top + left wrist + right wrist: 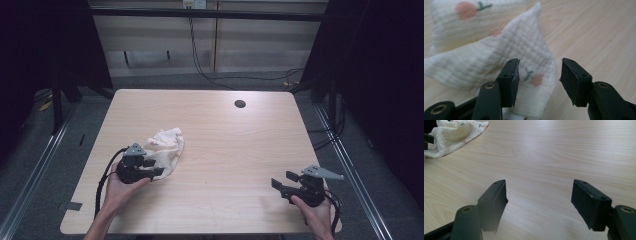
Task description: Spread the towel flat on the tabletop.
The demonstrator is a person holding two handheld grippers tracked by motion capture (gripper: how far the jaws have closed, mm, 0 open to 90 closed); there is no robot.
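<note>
One cloth (166,148) on desk (235,150). Left hand-held gripper (539,75) spread at cloth edge; fruit print resolved there. Right hand-held gripper (539,202) spread over bare desk.

A pale wood-grain bench (210,125) with rounded corners stands on a grey floor (45,150), its top evenly lit from above. Near its far edge, right of centre, sits a round dark cable hole (240,104). Metal rails (30,175) run along the floor on both sides of the bench. Behind it a light panelled wall (215,45) crosses the view, with a dark horizontal bar (200,14) near its top and a white socket (194,4) above that. A black cable (197,55) hangs from there and trails across the floor toward the right. Both outer sides of the room lie in deep shadow, where dark upright frame posts (57,100) stand.
</note>
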